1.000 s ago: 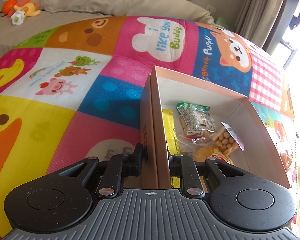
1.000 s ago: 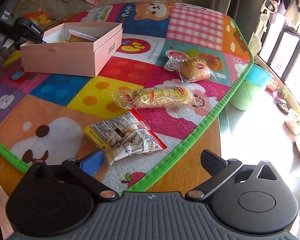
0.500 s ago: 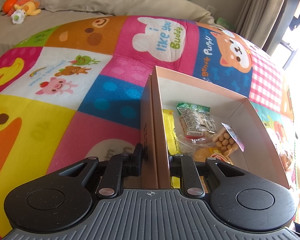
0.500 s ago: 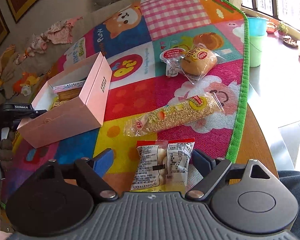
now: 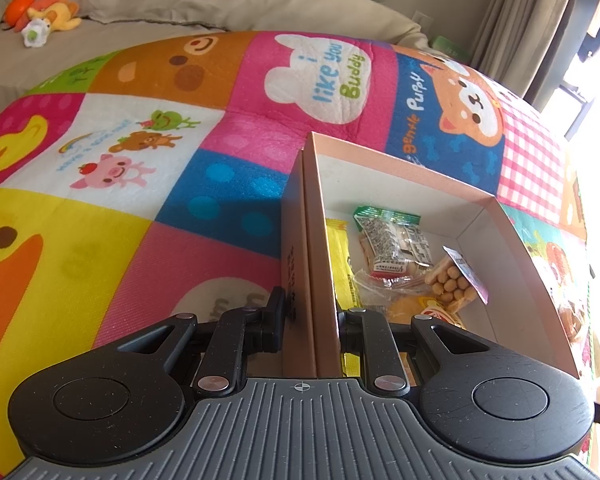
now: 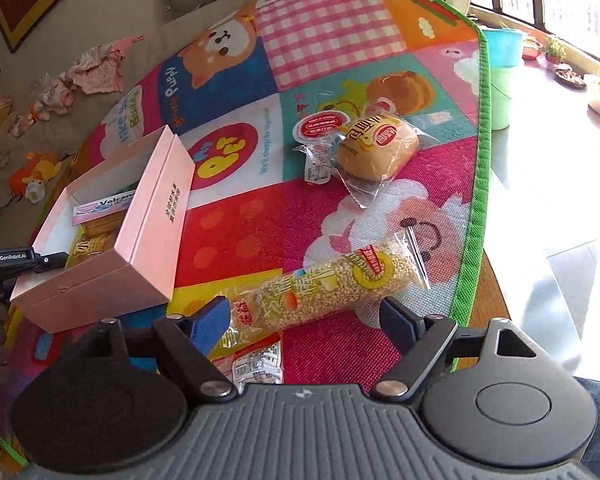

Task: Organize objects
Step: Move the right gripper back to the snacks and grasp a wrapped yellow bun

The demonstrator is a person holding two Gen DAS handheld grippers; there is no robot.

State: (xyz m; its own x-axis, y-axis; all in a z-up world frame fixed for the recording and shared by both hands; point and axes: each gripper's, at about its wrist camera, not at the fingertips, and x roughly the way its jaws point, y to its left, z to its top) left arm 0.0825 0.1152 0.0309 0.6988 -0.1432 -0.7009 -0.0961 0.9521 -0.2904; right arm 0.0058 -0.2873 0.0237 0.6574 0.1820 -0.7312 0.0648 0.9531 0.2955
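Observation:
My left gripper (image 5: 310, 312) is shut on the near side wall of the open pink box (image 5: 400, 160), one finger outside and one inside. The box holds a yellow packet (image 5: 340, 256), a biscuit packet (image 5: 392, 236) and biscuit sticks (image 5: 452, 280). My right gripper (image 6: 304, 314) hovers open, its jaws narrowing, with a long puffed-rice bar (image 6: 328, 284) lying between the blue fingers, untouched. A white and red packet (image 6: 256, 364) lies under it. Farther off are a wrapped bun (image 6: 376, 148) and a jelly cup (image 6: 320, 126). The pink box (image 6: 156, 216) stands to the left.
Everything lies on a colourful cartoon mat with a green edge (image 6: 482, 160) over a wooden table. Blue and green buckets (image 6: 500, 76) stand beyond the right edge. A sofa with plush toys (image 5: 40, 16) is behind. A person's knee shows at the bottom right.
My right gripper rolled and moved forward, from over the white and red packet to the long rice bar, and its jaws narrowed somewhat. The left gripper and box stayed still.

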